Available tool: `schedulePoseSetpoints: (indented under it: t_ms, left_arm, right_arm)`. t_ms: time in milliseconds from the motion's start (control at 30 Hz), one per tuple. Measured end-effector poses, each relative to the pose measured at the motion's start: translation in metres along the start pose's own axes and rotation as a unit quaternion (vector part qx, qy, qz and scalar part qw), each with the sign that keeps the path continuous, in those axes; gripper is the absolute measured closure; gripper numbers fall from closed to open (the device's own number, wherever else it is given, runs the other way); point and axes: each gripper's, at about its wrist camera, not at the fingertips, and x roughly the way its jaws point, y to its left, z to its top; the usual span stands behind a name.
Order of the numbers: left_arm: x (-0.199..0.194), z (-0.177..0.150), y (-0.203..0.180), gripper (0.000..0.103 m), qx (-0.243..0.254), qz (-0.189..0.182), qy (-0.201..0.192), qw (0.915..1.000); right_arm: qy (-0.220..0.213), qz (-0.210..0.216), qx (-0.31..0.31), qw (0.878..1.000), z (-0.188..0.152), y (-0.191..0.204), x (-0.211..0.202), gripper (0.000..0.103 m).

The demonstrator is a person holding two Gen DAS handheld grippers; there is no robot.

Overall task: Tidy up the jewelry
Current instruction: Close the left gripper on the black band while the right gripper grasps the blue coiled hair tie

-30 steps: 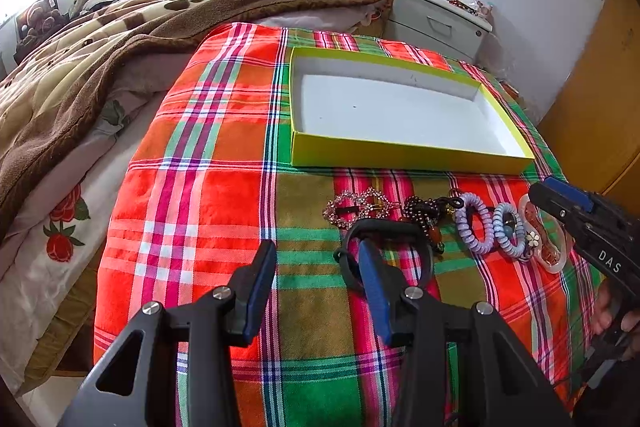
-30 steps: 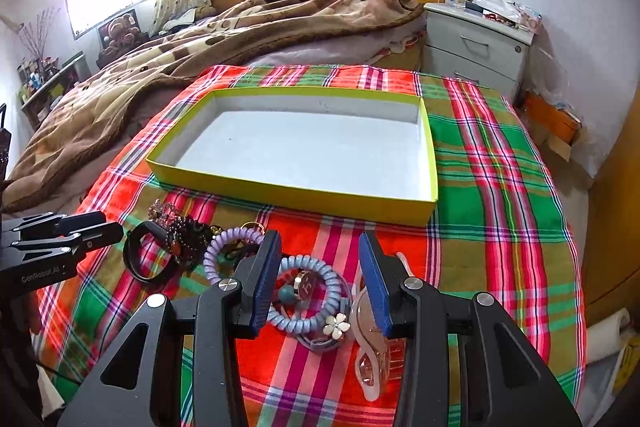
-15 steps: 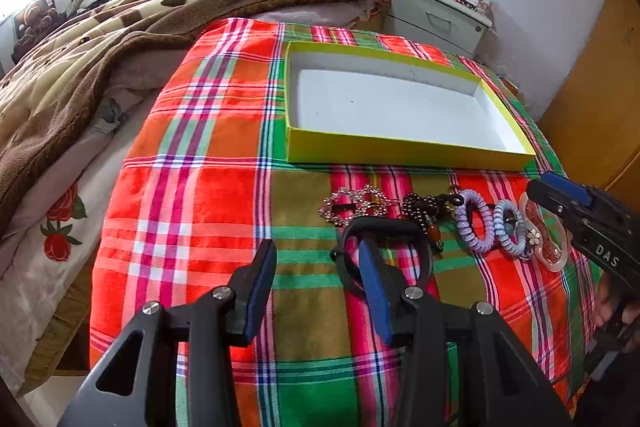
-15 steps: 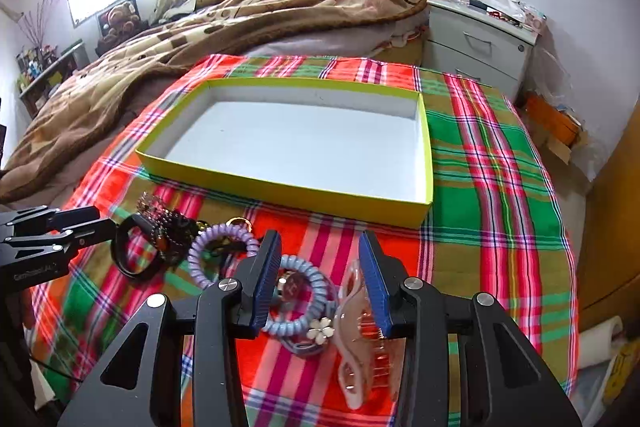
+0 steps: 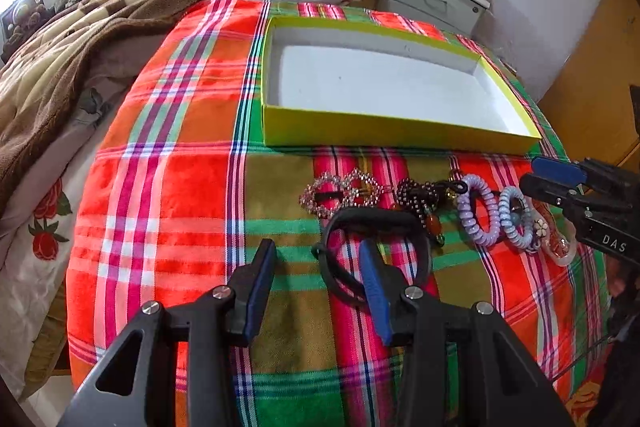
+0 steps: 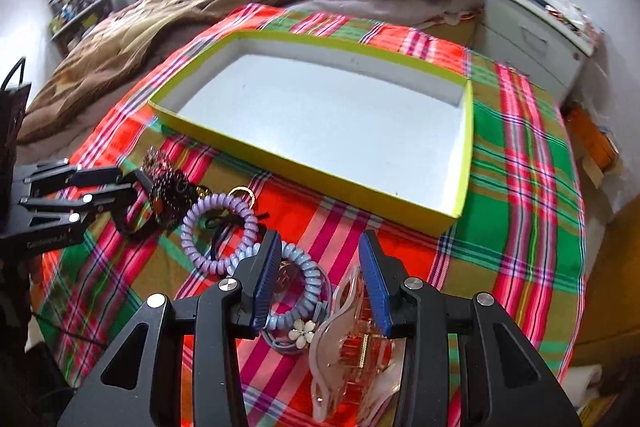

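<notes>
A row of jewelry lies on the plaid cloth in front of an empty yellow box (image 5: 400, 137) (image 6: 304, 171). From left it holds a rhinestone clip (image 5: 340, 193), a dark bead bracelet (image 5: 420, 195), a purple coil tie (image 5: 478, 211) (image 6: 218, 227), a blue coil tie (image 5: 516, 219) (image 6: 308, 283) and a clear pink claw clip (image 5: 560, 247) (image 6: 352, 347). A black hair band (image 5: 376, 223) lies nearer. My left gripper (image 5: 316, 259) is open, its right finger over the band's ring. My right gripper (image 6: 320, 251) is open just above the claw clip, pads apart from it.
The plaid cloth (image 5: 168, 195) covers a raised surface beside a bed with a brown blanket (image 5: 120, 11). A grey nightstand (image 6: 532, 39) stands behind the box at the right. The cloth drops off at its left and right edges.
My right gripper has rolled and come down closer over the claw clip and blue coil tie. My left gripper has hardly moved.
</notes>
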Motion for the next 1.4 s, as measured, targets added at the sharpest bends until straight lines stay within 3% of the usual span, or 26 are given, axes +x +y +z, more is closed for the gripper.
schedulePoseSetpoints:
  t_ms: [267,500,533,600,667,800,833,867,933,1100,1233,1333,1400]
  left_arm:
    - [0.002,0.001,-0.007,0.058,0.020,0.016,0.001,0.9997]
    - [0.001,-0.001,-0.006,0.058,0.034,0.019,-0.007,0.9992]
    - [0.000,-0.002,-0.005,0.058,0.034,0.018,-0.009,0.9992]
    - [0.000,-0.002,-0.005,0.058,0.034,0.017,-0.011,0.9992]
    - [0.000,-0.002,-0.005,0.060,0.035,0.018,-0.011,0.9992]
    - [0.000,0.001,-0.003,0.071,0.027,0.010,-0.012,0.9995]
    - [0.000,0.001,-0.002,0.076,0.025,0.005,-0.009,0.9996]
    - [0.000,0.002,-0.002,0.079,0.024,0.000,-0.008,0.9997]
    - [0.000,0.002,-0.003,0.085,0.022,-0.009,-0.005,0.9997]
    - [-0.001,0.003,-0.005,0.086,0.024,-0.006,-0.006,0.9997]
    - [-0.008,0.003,-0.001,0.087,0.019,-0.006,-0.014,0.9997]
    - [-0.011,0.002,0.001,0.087,0.016,-0.005,-0.017,0.9997]
    - [-0.011,0.001,0.002,0.087,0.016,-0.005,-0.013,0.9998]
  right_arm:
    - [0.051,-0.004,-0.099,0.994,0.002,0.021,0.011,0.062]
    - [0.057,0.005,-0.099,0.993,0.003,0.022,0.020,0.062]
    - [0.057,0.006,-0.098,0.994,0.003,0.021,0.020,0.065]
    - [0.055,0.021,-0.090,0.994,0.004,0.018,0.020,0.080]
    - [0.053,0.018,-0.088,0.995,0.002,0.019,0.017,0.085]
    - [0.043,0.014,-0.082,0.996,0.002,0.019,0.013,0.093]
    - [0.039,0.017,-0.077,0.996,0.002,0.019,0.012,0.101]
    - [0.036,0.018,-0.073,0.997,0.002,0.018,0.011,0.103]
    - [0.027,0.017,-0.064,0.997,0.003,0.016,0.007,0.103]
    - [0.008,0.022,-0.047,0.999,0.002,0.014,-0.005,0.103]
    - [0.016,0.018,-0.056,0.998,0.002,0.011,-0.002,0.103]
    - [0.042,0.028,-0.070,0.996,0.005,0.008,0.006,0.091]
    - [0.052,0.021,-0.093,0.994,0.006,0.012,0.009,0.089]
